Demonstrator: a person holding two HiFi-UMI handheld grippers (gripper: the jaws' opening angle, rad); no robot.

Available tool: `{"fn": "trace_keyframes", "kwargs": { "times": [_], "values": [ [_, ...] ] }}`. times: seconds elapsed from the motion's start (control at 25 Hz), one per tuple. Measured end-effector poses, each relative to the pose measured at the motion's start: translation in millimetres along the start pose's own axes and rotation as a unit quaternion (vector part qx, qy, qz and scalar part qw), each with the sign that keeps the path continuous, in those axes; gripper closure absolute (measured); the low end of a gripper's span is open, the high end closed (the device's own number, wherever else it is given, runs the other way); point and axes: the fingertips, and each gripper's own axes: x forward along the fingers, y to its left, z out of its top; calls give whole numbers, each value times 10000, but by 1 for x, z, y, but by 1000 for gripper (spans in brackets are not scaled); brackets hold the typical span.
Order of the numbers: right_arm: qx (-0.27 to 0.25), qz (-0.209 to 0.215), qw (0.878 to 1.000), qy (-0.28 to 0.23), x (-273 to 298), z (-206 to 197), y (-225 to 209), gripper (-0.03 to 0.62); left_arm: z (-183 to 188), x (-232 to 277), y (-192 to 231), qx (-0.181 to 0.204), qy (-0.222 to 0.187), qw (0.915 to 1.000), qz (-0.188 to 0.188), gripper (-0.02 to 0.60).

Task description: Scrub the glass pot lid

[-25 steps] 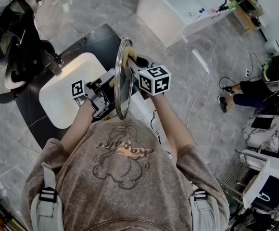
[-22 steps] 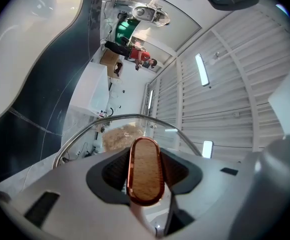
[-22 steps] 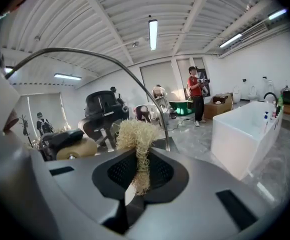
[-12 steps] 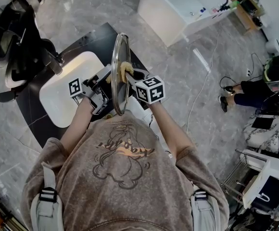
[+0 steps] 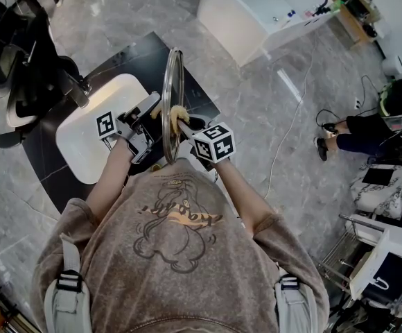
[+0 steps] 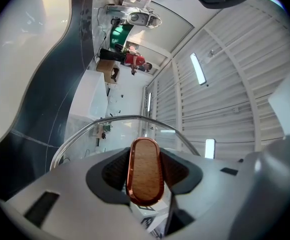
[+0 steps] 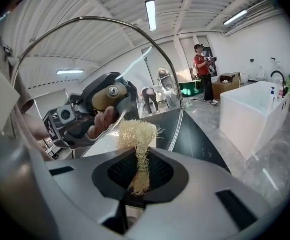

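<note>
Our left gripper is clamped on the knob of the glass pot lid, held upright near the sink. The right gripper jaws pinch the loofah. We'd press it flat on the glass and hold the knob firm.

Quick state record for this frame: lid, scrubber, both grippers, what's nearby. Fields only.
lid: glass pot lid, held in the air, upright on its edge
lid hold: left gripper shut on the lid's wooden knob
scrubber: yellow fibre scrubber, pinched in the right gripper
contact: scrubber head looks to sit against the glass face opposite the knob
nearby: white sink set in a dark counter
</note>
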Motion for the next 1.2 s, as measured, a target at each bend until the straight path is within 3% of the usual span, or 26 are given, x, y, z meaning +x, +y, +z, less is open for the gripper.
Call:
{"fn": "trace_keyframes", "kwargs": {
  "times": [0.16,0.32,0.44,0.56,0.64,0.76,1.0,1.08,1.2],
  "values": [
    [123,-148,9993,-336,-13,12,-12,546,2,-1,2,217,-10,9997,151,402],
    [353,-546,9959,-626,-36,19,-39,546,11,-5,6,675,56,9962,553,402],
    [516,-845,9919,-789,-56,21,-59,546,18,-5,8,1225,155,9873,999,402],
    [654,-1075,9881,-885,-70,17,-74,546,27,-6,14,1876,256,9706,1483,402],
    [712,-1175,9864,-903,-76,13,-81,546,36,-10,20,2350,354,9513,1965,402],
    [797,-1290,9841,-924,-83,6,-87,546,42,-8,24,3101,669,9134,2549,402],
    [1004,-1451,9795,-970,-87,-3,-94,546,55,-3,39,4330,1218,8124,3711,402],
    [1031,-1482,9787,-979,-88,-4,-95,546,56,-2,47,4498,1387,7887,3954,402],
    [1042,-1554,9772,-1007,-90,-2,-101,546,54,-3,61,4671,1653,7621,4169,402]
  ]
}}
